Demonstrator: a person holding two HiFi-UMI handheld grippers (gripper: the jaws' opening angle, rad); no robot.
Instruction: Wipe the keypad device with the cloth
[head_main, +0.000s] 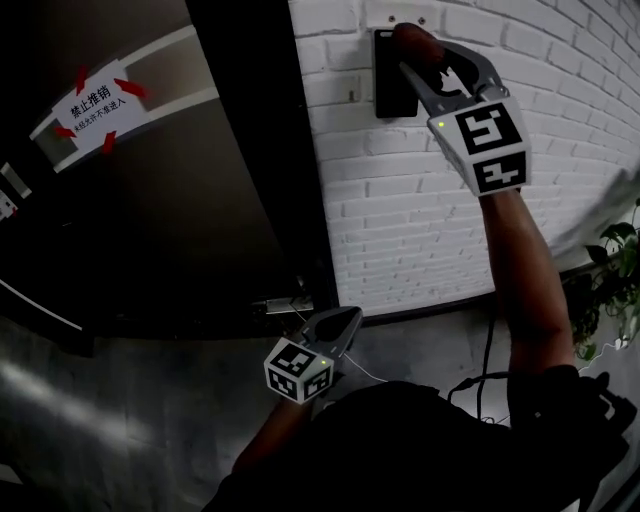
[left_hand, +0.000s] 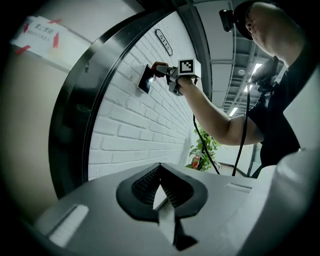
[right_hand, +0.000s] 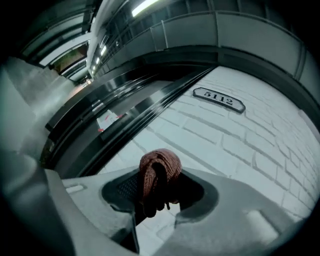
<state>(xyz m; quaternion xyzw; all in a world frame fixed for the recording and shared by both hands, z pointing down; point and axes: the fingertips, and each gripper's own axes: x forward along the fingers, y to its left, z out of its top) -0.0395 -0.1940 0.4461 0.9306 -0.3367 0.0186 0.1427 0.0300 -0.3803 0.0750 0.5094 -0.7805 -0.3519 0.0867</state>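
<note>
Our right arm stretches up the white brick wall (head_main: 560, 90), where the right gripper (head_main: 415, 55) clenches the reddish cloth (head_main: 415, 38) against the top of the black keypad device (head_main: 388, 95). The left gripper (head_main: 345, 318) hangs low and near, jaws closed and empty. The plate (right_hand: 218, 100) reads 5112 and the door sign (head_main: 97, 98) reads 禁止推销.

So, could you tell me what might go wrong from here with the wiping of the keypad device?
1. The cloth is only a small wad pinched in the right tongs, so their hard tips might scrape the keypad device or press its keys.
2. In the head view the wad sits at the device's top edge, so the lower part of its face could go unwiped.
</note>
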